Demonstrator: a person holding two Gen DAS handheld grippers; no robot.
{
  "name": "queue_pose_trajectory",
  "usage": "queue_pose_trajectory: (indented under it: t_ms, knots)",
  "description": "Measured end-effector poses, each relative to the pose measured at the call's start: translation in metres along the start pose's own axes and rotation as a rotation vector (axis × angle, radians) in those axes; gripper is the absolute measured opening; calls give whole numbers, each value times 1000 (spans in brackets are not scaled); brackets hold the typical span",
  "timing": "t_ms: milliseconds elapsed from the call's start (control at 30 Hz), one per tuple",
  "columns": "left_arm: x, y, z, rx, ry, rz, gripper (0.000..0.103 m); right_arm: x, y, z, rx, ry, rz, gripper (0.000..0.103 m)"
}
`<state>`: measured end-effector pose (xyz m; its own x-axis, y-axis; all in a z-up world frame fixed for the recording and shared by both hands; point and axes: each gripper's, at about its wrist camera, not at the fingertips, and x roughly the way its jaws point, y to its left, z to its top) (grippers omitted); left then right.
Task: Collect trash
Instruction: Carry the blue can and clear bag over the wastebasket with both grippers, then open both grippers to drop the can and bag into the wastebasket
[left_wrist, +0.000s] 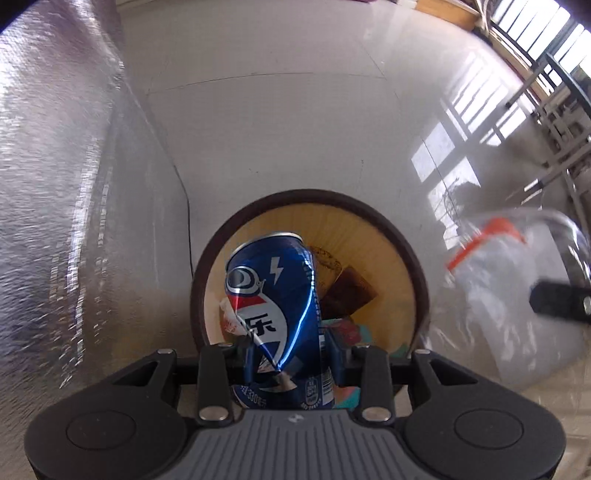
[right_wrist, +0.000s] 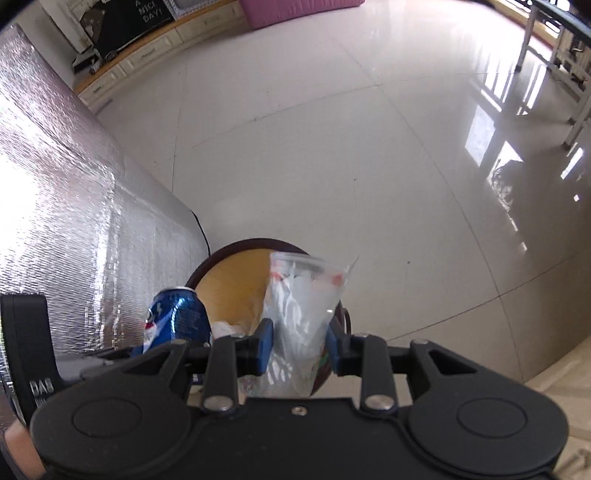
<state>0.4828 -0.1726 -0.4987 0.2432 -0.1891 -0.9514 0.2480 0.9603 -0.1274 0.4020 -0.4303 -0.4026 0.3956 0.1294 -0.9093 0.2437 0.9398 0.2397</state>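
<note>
My left gripper (left_wrist: 291, 354) is shut on a dented blue cola can (left_wrist: 275, 299), held upright over the mouth of a round bin (left_wrist: 417, 266) with a dark rim and yellow inside. Brown and colourful scraps (left_wrist: 351, 291) lie at the bin's bottom. My right gripper (right_wrist: 298, 343) is shut on a clear plastic bag with a red strip (right_wrist: 303, 295), just right of the can (right_wrist: 177, 317) and above the same bin (right_wrist: 229, 291). In the left wrist view the bag (left_wrist: 506, 288) and the right gripper's finger (left_wrist: 557, 299) show blurred at the right.
A table covered in silver foil (left_wrist: 55, 206) rises at the left, close beside the bin. Glossy white floor tiles (right_wrist: 332, 147) spread beyond. Chair or table legs (right_wrist: 546, 48) stand at the far right; a low cabinet (right_wrist: 147, 59) lines the far wall.
</note>
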Motion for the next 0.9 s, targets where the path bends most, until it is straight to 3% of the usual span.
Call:
queue_pose_trajectory:
  t_ms: [200, 300, 500, 600, 667, 900]
  knots:
    - [25, 7, 5, -9, -55, -43, 40, 45, 14, 20, -55, 22, 5, 32]
    - [39, 14, 4, -65, -39, -19, 81, 62, 21, 29, -86, 26, 4, 32]
    - [57, 25, -16, -57, 47, -11, 81, 89, 33, 38, -113, 33, 31, 33]
    - [61, 28, -22, -69, 80, -11, 82, 99, 31, 38, -68, 25, 80, 44]
    - [62, 30, -28, -74, 90, -9, 87, 106, 30, 38, -35, 42, 70, 81]
    - [56, 25, -29, -60, 96, -9, 98, 107, 23, 21, -77, 99, 25, 83]
